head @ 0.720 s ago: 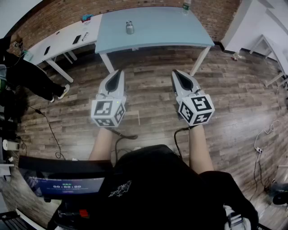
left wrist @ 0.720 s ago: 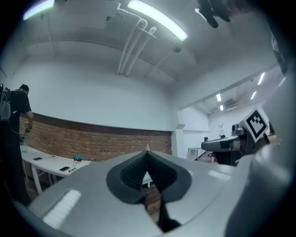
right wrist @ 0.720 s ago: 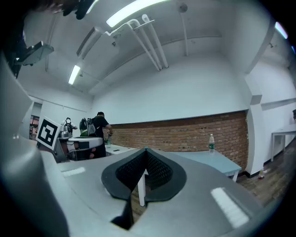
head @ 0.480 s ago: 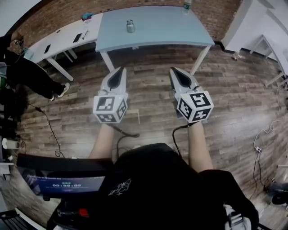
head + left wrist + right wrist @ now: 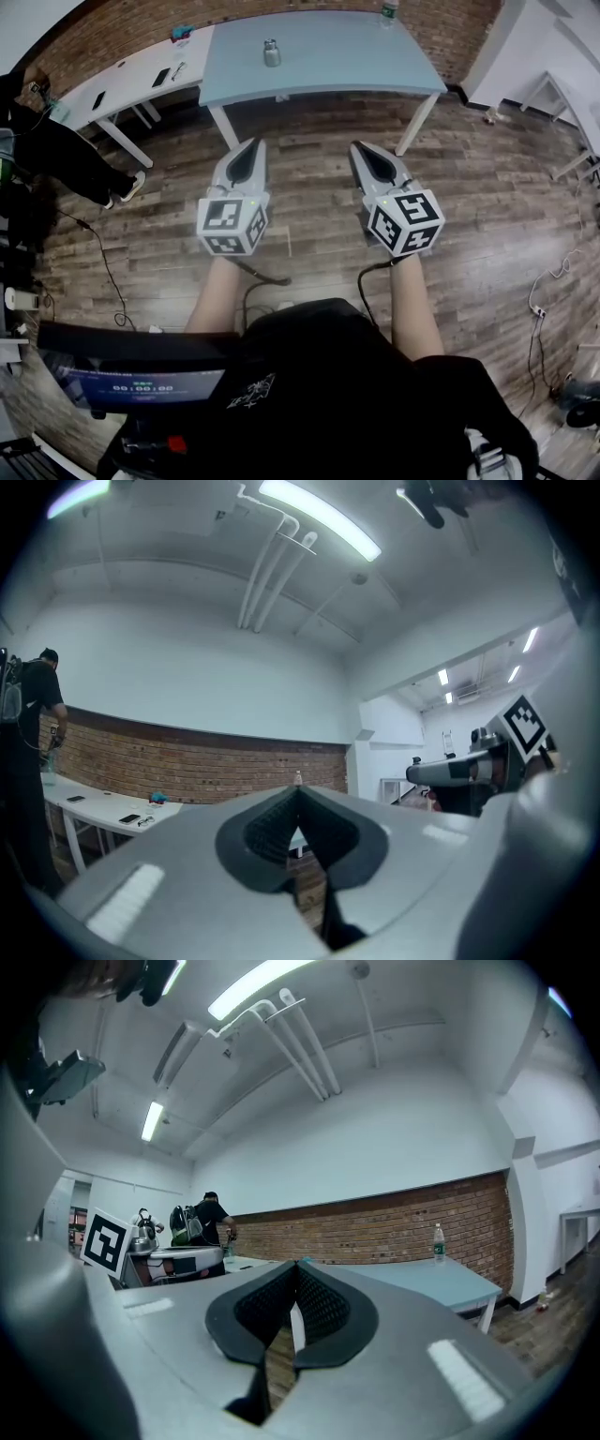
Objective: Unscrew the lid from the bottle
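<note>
left gripper (image 5: 251,142) and right gripper (image 5: 355,147) are pinched shut, empty; head view shows a metal bottle (image 5: 271,53) on the table (image 5: 356,66), right gripper view a plastic bottle (image 5: 437,1241).

Left hand-held gripper (image 5: 251,146) and right hand-held gripper (image 5: 357,148) are held side by side ahead of the torso, apart, tips angled slightly inward. Both pairs of jaws are closed on nothing. Left forearm (image 5: 212,298) and right forearm (image 5: 415,314) are shown bare and extended forward.
</note>
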